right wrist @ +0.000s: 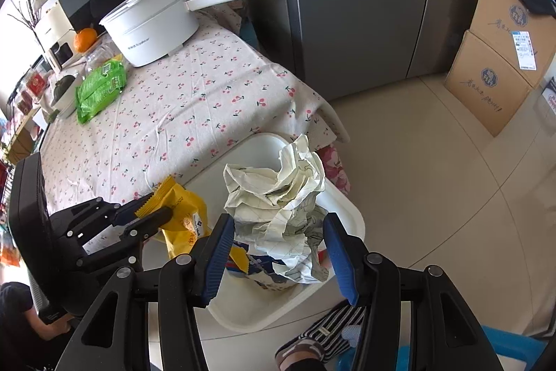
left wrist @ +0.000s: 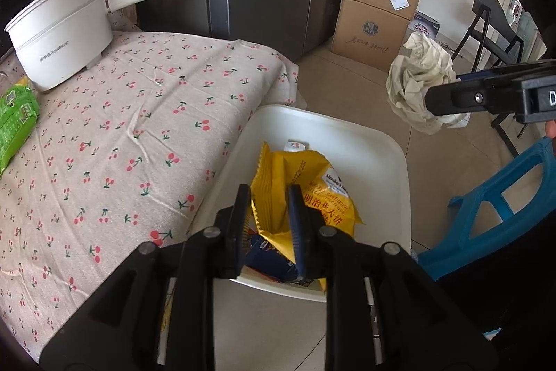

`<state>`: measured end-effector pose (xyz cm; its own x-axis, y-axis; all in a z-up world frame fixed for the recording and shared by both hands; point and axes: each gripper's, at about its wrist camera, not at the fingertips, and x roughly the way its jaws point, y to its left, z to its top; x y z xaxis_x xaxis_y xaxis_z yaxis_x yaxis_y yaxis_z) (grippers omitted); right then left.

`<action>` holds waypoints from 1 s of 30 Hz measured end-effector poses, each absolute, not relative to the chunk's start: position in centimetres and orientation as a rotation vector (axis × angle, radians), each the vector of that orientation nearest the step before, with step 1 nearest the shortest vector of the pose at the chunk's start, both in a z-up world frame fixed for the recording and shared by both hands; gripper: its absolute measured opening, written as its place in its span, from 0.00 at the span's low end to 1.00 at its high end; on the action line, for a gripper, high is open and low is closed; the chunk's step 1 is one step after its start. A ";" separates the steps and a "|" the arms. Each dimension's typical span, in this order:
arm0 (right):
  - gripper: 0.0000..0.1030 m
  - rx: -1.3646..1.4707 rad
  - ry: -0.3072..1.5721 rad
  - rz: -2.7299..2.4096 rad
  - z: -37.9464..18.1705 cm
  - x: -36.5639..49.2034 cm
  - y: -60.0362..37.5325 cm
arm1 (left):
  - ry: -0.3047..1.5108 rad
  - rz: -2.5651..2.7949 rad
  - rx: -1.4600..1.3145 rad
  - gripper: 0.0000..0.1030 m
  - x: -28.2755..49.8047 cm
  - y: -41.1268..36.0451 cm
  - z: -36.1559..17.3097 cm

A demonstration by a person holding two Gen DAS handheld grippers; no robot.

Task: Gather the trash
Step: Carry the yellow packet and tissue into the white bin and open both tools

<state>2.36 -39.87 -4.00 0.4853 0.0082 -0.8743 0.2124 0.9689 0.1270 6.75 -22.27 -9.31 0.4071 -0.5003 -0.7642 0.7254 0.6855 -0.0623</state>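
Hovering over the white bin (left wrist: 392,148), both tools carry trash. The left tool (left wrist: 269,214) has the yellow snack wrapper (left wrist: 312,183) between its fingers; from the right wrist view those fingers look closed on the wrapper's crimped end, directly above the bin, though how firmly they press I cannot tell. The right tool (right wrist: 274,252) is spread fairly wide around a crumpled ball of paper (right wrist: 278,197), which also hangs over the bin; the blue pads look to be squeezing its lower folds on both sides.

The wrapper looks like thin foil film: light, floppy and slick, likely to slide out of a loose pinch, so the stiffer crimped seam is the sensible place to hold it. The paper ball looks light and springy too; it should give under pressure and not break, and a grip across its thick middle ought to stay more secure than one on a loose flap.

A blue carton (right wrist: 257,266) already lies inside the bin. The bin itself stands on the floor against the cherry-print surface (left wrist: 139,113).
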 end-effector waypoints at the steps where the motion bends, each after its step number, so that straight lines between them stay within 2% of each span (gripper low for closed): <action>1: 0.53 0.235 1.064 -0.129 -4.1 2.3 -40.1 | 0.855 -0.781 0.292 0.43 6.8 -22.1 -9.3; 2: 0.53 0.239 1.067 -0.133 -4.2 2.3 -40.2 | 0.861 -0.770 0.283 0.55 6.9 -21.8 -9.1; 3: 0.53 0.242 1.069 -0.135 -4.3 2.3 -40.3 | 0.862 -0.759 0.273 0.61 7.0 -21.5 -8.8; 9: 0.53 0.225 1.085 -0.130 -4.6 2.5 -39.6 | 0.880 -0.644 0.242 0.77 7.6 -18.3 -6.6; 17: 0.53 0.199 1.148 -0.119 -6.2 3.9 -37.7 | 0.914 -0.535 0.178 0.81 8.2 -12.6 -5.2; 30: 0.54 0.167 1.305 -0.131 -10.4 6.6 -35.3 | 0.927 -0.417 0.117 0.92 8.0 -5.9 -4.2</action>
